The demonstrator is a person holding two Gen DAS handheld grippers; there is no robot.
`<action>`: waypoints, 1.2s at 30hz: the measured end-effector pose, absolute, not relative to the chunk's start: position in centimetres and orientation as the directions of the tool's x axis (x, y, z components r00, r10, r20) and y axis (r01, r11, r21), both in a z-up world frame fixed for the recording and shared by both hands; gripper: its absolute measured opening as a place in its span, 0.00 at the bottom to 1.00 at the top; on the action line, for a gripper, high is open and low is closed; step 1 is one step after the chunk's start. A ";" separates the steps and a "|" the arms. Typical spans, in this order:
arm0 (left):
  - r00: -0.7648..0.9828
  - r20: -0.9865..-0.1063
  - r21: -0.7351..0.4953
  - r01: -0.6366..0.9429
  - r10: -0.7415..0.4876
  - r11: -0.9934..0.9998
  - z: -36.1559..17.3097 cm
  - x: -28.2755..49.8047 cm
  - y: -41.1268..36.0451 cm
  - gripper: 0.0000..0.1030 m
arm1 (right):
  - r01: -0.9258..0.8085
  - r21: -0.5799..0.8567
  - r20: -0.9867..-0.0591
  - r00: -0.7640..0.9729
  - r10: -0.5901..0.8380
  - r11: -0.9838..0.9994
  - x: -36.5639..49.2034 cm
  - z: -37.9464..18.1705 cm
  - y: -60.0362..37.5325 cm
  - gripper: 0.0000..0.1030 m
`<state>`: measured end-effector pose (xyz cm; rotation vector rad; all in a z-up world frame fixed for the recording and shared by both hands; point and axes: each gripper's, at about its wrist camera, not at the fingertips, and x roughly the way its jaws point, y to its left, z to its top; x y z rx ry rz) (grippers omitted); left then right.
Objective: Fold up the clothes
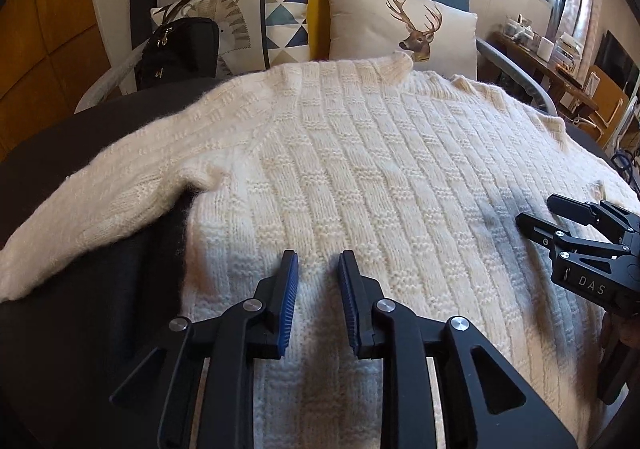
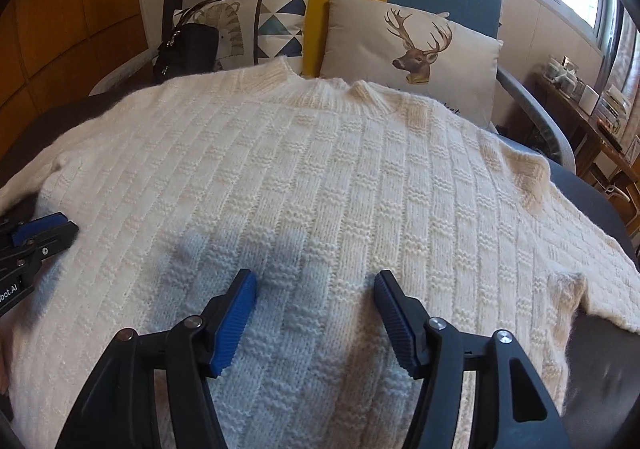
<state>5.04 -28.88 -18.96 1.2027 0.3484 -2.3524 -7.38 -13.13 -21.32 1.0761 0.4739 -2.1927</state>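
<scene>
A cream knitted sweater (image 1: 360, 169) (image 2: 320, 177) lies spread flat on a dark surface, its collar toward the cushions and both sleeves stretched outward. My left gripper (image 1: 318, 265) hovers over the lower left part of the body, open with a narrow gap and nothing between its blue pads. My right gripper (image 2: 316, 285) hangs above the lower middle of the body, open wide and empty. The right gripper (image 1: 540, 215) shows at the right edge of the left wrist view. At the left edge of the right wrist view the left gripper (image 2: 60, 227) is partly cut off.
The dark surface (image 1: 80, 329) carries the sweater. Behind it stand a deer cushion (image 1: 404, 27), a triangle-patterned cushion (image 1: 280, 17) and a black bag (image 1: 176, 49) against a grey, yellow and blue backrest. A cluttered wooden shelf (image 1: 552, 65) runs under the window at the right.
</scene>
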 end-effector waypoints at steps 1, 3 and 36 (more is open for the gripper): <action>-0.502 -0.813 -0.007 0.516 -0.296 -0.856 -19.0 4.8 -29.0 0.23 | 0.683 -0.036 -0.800 -0.457 -0.389 -0.729 -7.4 -21.3 -13.1 0.62; -0.493 -0.816 0.004 0.517 -0.302 -0.856 -19.0 4.5 -28.9 0.23 | 0.684 -0.034 -0.800 -0.456 -0.390 -0.729 -7.3 -21.4 -13.0 0.62; -0.548 -0.823 -0.101 0.400 -0.149 -0.911 -19.9 -15.7 -34.7 0.23 | 0.698 0.045 -0.788 -0.416 -0.455 -0.715 -24.4 -20.8 -17.6 0.60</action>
